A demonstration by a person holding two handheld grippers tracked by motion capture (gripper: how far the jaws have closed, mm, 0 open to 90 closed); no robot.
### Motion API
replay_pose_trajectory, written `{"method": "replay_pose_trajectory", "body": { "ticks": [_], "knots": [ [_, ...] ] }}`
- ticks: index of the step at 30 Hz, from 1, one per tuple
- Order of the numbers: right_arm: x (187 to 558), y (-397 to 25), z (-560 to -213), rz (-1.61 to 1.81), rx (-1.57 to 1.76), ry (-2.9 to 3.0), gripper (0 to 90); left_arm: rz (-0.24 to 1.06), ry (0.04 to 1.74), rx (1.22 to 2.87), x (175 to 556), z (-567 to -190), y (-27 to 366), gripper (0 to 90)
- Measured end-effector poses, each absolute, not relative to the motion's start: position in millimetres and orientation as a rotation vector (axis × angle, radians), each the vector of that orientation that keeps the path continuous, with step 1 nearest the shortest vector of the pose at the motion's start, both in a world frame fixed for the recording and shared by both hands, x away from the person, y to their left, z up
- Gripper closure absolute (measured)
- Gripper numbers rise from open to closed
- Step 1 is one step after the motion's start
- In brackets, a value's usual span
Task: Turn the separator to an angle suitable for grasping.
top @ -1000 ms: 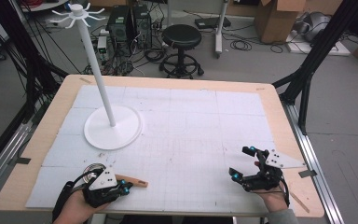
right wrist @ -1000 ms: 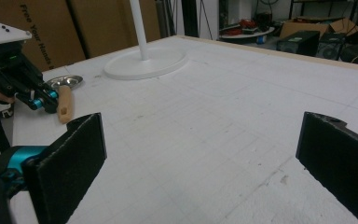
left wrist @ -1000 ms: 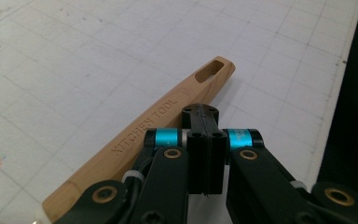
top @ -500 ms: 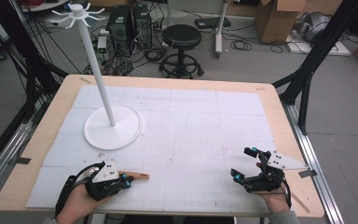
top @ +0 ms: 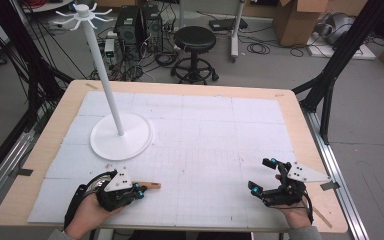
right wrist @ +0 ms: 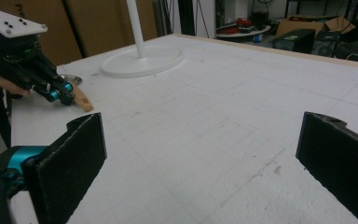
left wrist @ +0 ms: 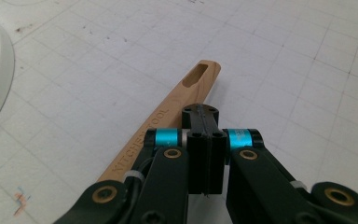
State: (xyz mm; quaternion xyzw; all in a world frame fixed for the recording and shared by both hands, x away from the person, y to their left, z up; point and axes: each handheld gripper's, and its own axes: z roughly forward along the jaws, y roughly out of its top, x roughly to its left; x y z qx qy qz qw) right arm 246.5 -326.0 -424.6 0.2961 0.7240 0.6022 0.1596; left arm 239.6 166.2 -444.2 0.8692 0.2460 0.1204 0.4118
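Near the front edge of the wooden-rimmed desk (top: 300, 130) with its white gridded mat, in front of and slightly right of the round white base of the tall white hook stand (top: 121, 137): a flat wooden utensil handle with a slotted hanging hole and burnt-in lettering (left wrist: 177, 105), lying flat on the mat. Long axis roughly along the front edge, slotted end pointing away from the stand's side toward the middle of the desk; far end hidden under the left tool (top: 139, 189), so what kind of utensil, impossible to tell. Left tool directly over the handle, jaws pressed fully together with no gap; in the left gripper view the wood runs beside and below the closed tips rather than between them, so apparently nothing held. Right tool (top: 263, 176) well apart from the stand, near the front right corner of the desk, jaws spread wide, bare mat between them, nothing gripped. Left hand (top: 87, 215) by far the nearer to the wood; probably an opening of the jaws and a drop astride the handle, across its length, before any lift. Slot at the free end a likely fit for the small hooks at the stand's top, though only a guess. No containers on the desk; stand base bare apart from its pole.
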Motion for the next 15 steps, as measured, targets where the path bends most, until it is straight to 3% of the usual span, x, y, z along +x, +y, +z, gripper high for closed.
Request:
{"method": "replay_pose_trajectory", "body": {
  "ticks": [15],
  "knots": [
    [245.8,-325.3,-425.0,1.719,0.848,2.077,0.7,0.306,0.610,2.189,241.8,-445.4,159.7,89.9]
  ]
}}
